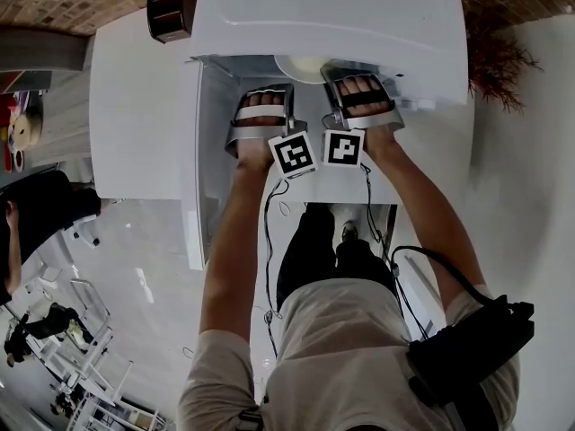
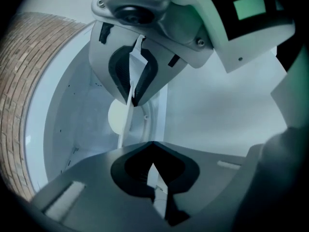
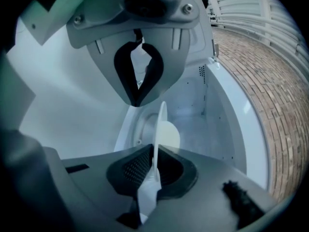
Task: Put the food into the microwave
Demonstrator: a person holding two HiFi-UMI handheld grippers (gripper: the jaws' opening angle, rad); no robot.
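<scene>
A white microwave (image 1: pixel 332 16) stands on a white table (image 1: pixel 135 97), its door (image 1: pixel 191 187) swung open to the left. Both grippers hold a white plate (image 1: pixel 304 68) at the mouth of the cavity, one on each side. My left gripper (image 1: pixel 262 97) is shut on the plate's left rim (image 2: pixel 126 122), which runs thin and edge-on between its jaws (image 2: pixel 143 123). My right gripper (image 1: pixel 358 86) is shut on the right rim (image 3: pixel 159 122), the plate passing between its jaws (image 3: pixel 146 125). The bare white cavity (image 3: pixel 193 105) lies just ahead. No food shows on the plate from these angles.
A black device (image 1: pixel 168 7) sits at the table's back left corner. A dried reddish plant (image 1: pixel 496 61) stands to the right of the microwave. Cables (image 1: pixel 268 241) hang from the grippers. Another person (image 1: pixel 27 223) is off to the left. Brick wall (image 3: pixel 275 91) lies behind.
</scene>
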